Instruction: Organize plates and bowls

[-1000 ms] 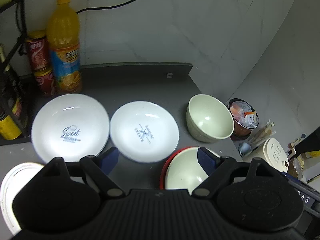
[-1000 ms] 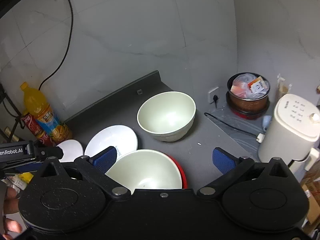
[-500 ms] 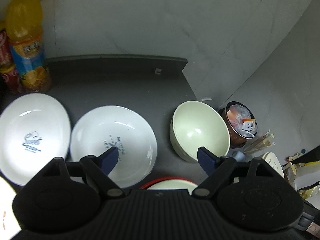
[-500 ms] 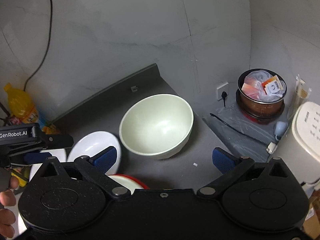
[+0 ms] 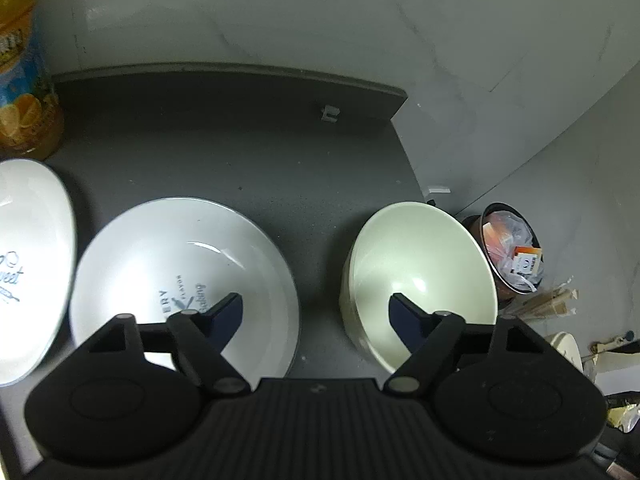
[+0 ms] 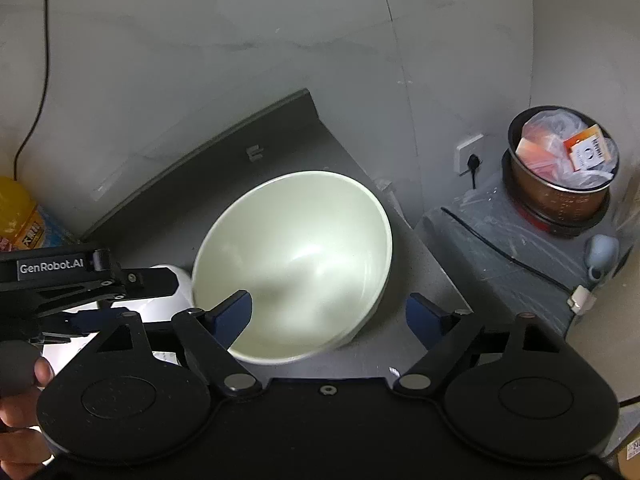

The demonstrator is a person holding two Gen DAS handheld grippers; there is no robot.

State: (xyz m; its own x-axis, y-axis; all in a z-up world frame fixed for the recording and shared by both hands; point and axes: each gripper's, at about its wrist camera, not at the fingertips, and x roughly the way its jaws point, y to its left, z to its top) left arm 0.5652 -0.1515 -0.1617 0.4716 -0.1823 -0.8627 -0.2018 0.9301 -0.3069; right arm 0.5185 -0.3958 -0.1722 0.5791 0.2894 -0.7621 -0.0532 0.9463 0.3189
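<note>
Gaping apart, both hand-held grippers [image 5: 316, 308] [image 6: 328, 312] frame an empty pale-green bowl [image 6: 292, 264]; white plate [image 5: 168, 264] bare.

A pale green bowl [image 5: 420, 280] sits upright on the dark counter, right of two white printed plates [image 5: 184, 280].

Landmark: the dark grey counter [image 5: 248, 152]. An orange juice bottle [image 5: 24, 80] stands at its back left corner, against the wall. Beyond its right edge, lower down, a copper-coloured pot [image 6: 560, 184] holds plastic bags and packets. A wall socket [image 6: 469, 156] sits between counter and pot. A black cable [image 6: 504, 250] runs below the pot; a pale blue cup [image 6: 602, 256] lies near it.
</note>
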